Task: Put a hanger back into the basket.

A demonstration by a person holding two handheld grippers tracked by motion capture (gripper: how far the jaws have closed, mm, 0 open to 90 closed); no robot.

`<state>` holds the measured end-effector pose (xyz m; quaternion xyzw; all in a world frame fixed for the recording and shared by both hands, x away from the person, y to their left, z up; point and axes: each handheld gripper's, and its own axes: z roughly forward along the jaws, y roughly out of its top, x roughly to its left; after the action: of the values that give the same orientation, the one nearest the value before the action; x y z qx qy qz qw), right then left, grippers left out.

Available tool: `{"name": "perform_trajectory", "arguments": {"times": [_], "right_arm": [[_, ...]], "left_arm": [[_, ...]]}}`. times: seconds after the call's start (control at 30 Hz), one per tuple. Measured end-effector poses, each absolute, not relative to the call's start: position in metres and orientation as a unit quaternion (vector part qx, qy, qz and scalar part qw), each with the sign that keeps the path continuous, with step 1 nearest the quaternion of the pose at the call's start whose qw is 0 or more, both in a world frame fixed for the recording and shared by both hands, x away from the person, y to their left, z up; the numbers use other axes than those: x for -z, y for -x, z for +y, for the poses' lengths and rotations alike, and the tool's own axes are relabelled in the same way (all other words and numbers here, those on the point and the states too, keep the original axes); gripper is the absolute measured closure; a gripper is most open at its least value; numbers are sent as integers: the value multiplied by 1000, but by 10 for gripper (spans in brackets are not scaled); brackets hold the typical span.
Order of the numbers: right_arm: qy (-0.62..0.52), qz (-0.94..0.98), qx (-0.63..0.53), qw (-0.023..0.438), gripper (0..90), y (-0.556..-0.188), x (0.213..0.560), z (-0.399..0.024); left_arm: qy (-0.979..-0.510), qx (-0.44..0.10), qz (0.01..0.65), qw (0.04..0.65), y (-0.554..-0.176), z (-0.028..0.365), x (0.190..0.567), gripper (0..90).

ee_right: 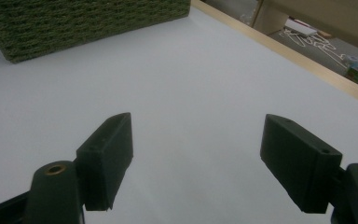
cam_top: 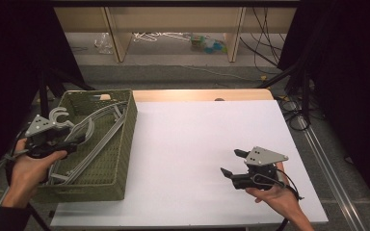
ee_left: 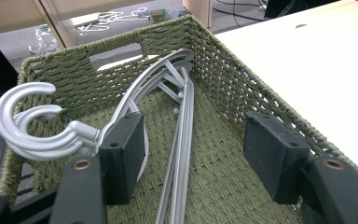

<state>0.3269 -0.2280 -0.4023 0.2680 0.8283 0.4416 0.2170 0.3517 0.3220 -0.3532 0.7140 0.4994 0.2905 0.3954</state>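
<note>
Left claw (ee_left: 193, 158) gapes wide over grey plastic hangers (ee_left: 177, 121) with curved hooks in the green basket (ee_left: 223, 70); right claw (ee_right: 198, 163) wide, empty.

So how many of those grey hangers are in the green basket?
2, going by the two hooks; both hangers lie stacked in the basket, hooks at its left wall beside the left gripper. More may be hidden underneath.
</note>
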Motion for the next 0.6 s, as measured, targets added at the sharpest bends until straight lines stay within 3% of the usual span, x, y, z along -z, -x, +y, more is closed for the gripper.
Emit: {"name": "perform_trajectory", "arguments": {"times": [0.6], "right_arm": [[-269, 827, -444, 214, 260, -327, 402, -228]], "left_arm": [[-720, -272, 447, 457, -334, 275, 352, 349]]}}
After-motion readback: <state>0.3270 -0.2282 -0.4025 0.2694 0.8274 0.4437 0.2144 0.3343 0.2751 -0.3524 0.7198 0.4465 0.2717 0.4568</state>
